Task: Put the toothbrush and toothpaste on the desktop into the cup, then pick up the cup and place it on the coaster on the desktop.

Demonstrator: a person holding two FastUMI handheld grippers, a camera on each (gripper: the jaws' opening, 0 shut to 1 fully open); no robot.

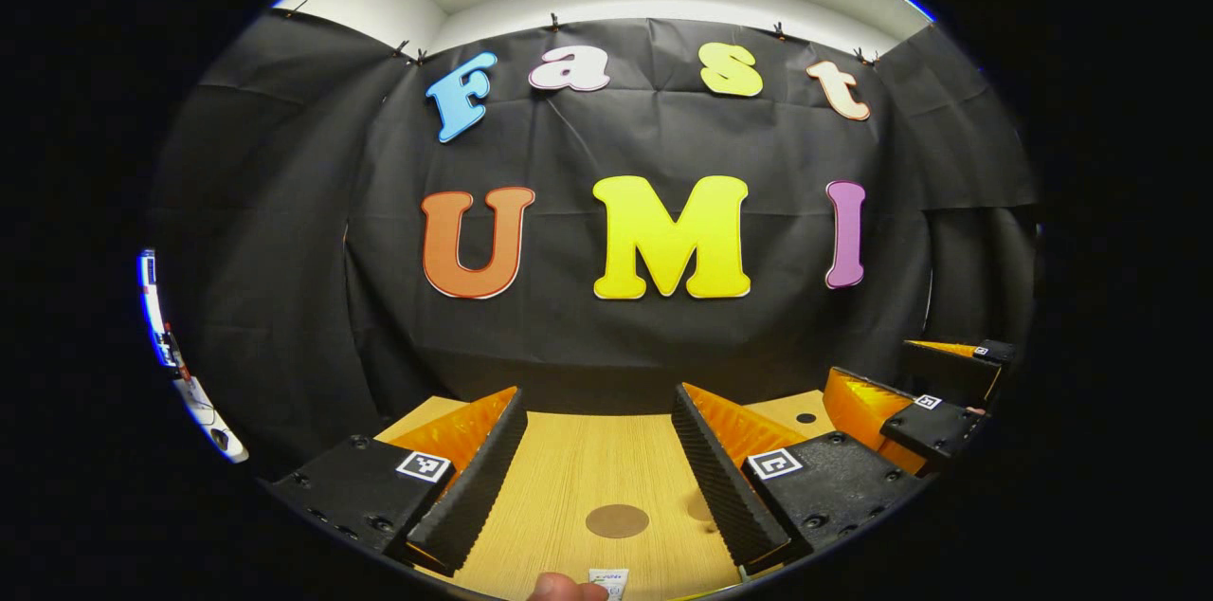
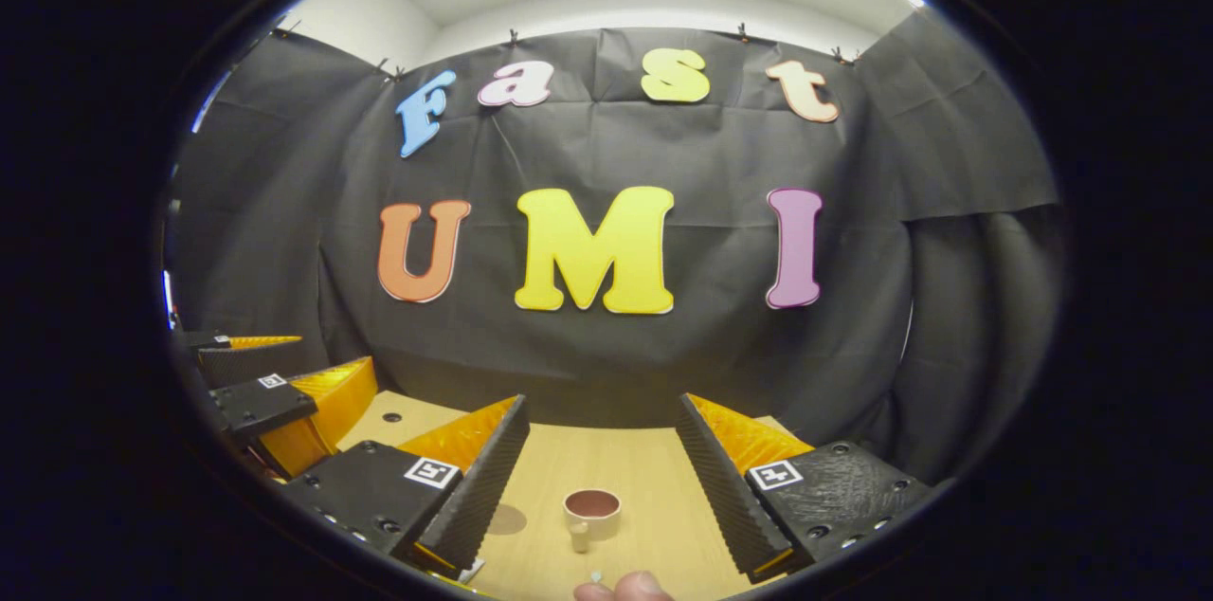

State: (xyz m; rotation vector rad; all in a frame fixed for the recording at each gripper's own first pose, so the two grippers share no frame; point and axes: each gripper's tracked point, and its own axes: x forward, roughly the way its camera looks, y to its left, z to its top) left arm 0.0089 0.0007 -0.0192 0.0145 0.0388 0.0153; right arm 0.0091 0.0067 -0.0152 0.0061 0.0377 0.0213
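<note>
The cup [image 2: 591, 513] stands upright on the desk [image 2: 654, 478], its handle turned toward the camera, in the right gripper view. It sits between the two fingers of the right claw [image 2: 599, 473] without touching either. The right claw is wide open and holds nothing. A fingertip [image 2: 625, 588] shows at the bottom edge of this view, near the cup.

The coaster [image 1: 617, 520] lies flat on the desk [image 1: 569, 468] in the left gripper view, between the fingers of the left claw [image 1: 599, 473]. The left claw is wide open and holds nothing. A small white item [image 1: 608, 582] and a fingertip [image 1: 566, 589] show at the bottom edge; what the item is cannot be told.

Each view also shows the other claw off to one side, above the desk.
</note>
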